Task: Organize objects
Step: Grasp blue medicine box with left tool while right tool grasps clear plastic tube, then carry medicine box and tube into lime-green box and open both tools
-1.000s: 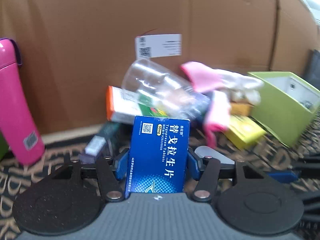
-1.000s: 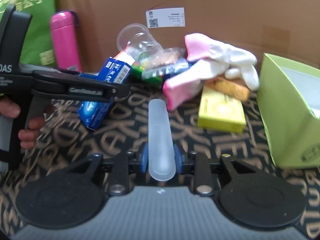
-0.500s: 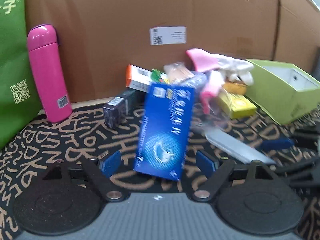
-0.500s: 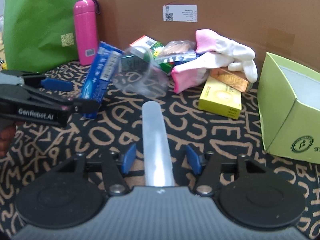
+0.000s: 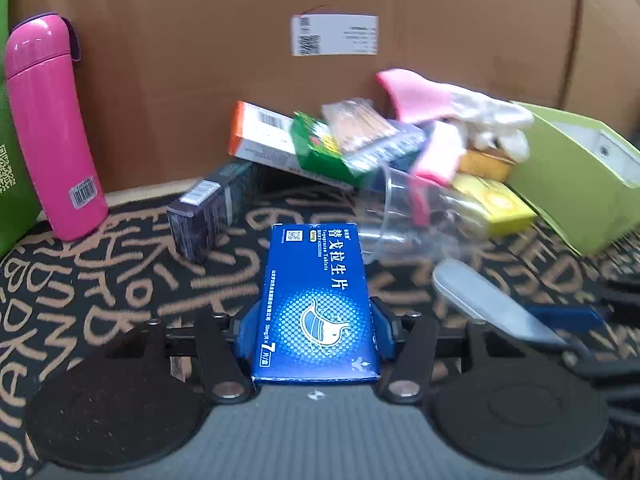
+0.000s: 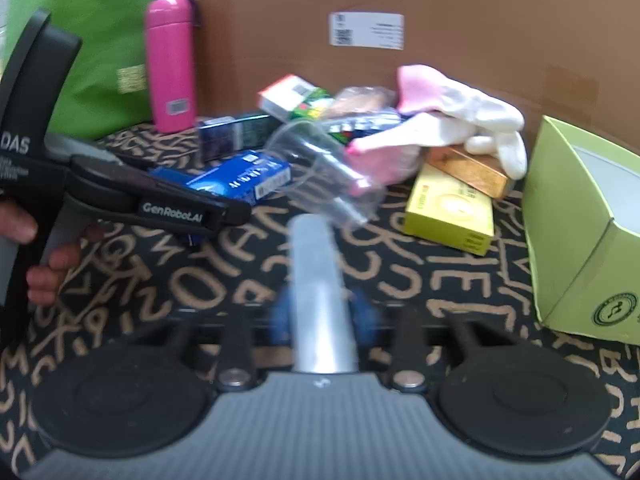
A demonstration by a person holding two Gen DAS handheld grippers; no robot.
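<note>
patterned mat (image 5: 120, 280) | pink bottle (image 5: 52, 128), green box (image 6: 580, 220), yellow box (image 6: 448, 208)

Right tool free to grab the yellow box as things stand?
Probably not yet. The right tool is shut on a frosted tube, its jaws having just closed. The mat path to the yellow box looks clear, though the tube's tip points at the clear cup.

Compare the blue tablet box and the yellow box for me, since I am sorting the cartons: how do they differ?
The blue tablet box is clamped in the left gripper, whose jaws have just closed on it; the yellow box lies untouched on the patterned mat. The blue tablet box is clear of the pile; the yellow box sits at its edge, beside the green bin. Both are flat printed cartons.
</note>
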